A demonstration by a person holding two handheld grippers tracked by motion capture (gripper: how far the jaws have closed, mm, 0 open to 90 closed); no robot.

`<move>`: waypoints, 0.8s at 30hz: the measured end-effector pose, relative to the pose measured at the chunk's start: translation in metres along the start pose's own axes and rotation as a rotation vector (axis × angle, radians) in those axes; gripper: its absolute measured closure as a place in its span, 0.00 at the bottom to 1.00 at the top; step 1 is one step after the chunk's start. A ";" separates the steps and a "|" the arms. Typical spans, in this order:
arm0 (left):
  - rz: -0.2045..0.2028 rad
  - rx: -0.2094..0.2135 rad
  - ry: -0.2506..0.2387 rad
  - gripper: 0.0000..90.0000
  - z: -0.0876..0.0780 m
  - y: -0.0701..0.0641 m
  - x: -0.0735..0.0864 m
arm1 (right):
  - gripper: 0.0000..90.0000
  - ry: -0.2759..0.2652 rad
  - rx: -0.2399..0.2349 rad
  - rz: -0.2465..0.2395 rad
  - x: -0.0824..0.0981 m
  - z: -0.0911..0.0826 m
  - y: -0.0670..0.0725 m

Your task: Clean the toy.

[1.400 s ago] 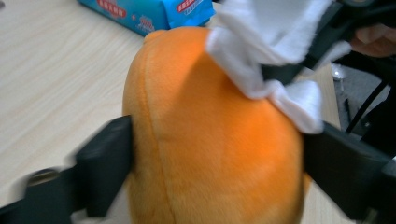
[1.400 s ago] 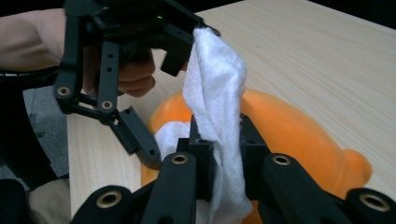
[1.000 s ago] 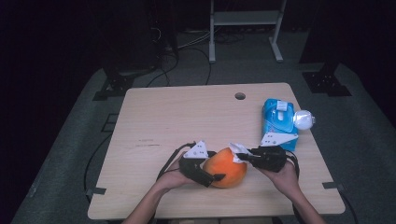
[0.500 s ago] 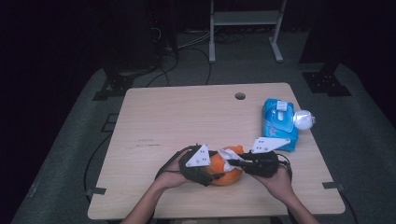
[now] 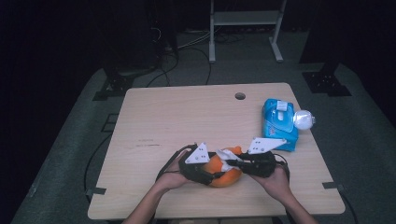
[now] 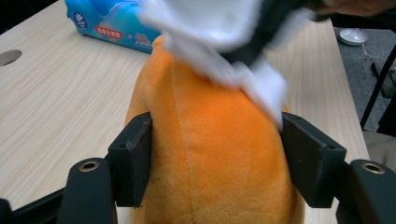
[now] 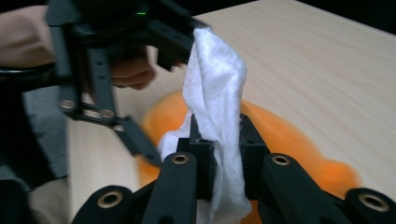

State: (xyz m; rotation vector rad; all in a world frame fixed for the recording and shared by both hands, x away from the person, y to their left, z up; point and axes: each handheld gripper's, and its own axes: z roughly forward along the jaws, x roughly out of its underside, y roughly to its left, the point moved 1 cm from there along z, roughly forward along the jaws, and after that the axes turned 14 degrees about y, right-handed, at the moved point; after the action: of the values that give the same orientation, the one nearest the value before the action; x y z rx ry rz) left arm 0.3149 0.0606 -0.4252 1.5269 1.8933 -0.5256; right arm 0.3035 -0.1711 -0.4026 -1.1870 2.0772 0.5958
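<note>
Left gripper (image 6: 212, 154) jaws had just closed on the orange plush (image 6: 210, 158); right gripper (image 7: 219, 154) pinched a wipe (image 7: 217, 98) over it, ready to wipe.

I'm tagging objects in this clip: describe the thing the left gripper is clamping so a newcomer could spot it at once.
On the wooden table, look at the near edge, where both hands meet. Between them lies an orange plush toy, the left gripper pressing its sides while the right gripper holds a white wipe over it. It is soft, rounded and bright orange, unlike the blue wipes pack at the right.
</note>
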 end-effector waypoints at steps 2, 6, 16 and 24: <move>-0.012 0.011 -0.006 0.36 -0.001 0.002 0.002 | 0.88 -0.009 0.015 0.038 0.005 -0.004 -0.011; -0.053 0.051 -0.004 0.23 -0.001 0.003 0.000 | 0.88 -0.009 0.001 0.091 0.014 -0.006 -0.025; -0.081 0.017 0.028 0.24 -0.007 0.015 0.007 | 0.89 0.022 0.000 0.050 0.012 -0.002 -0.011; -0.077 0.033 0.021 0.25 -0.002 0.008 0.001 | 0.89 0.006 -0.004 0.014 0.003 -0.001 0.005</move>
State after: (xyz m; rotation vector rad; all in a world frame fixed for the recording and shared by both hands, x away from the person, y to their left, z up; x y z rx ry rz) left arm 0.3214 0.0651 -0.4238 1.4909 1.9748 -0.5798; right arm 0.2981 -0.1707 -0.4039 -1.1790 2.0922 0.6031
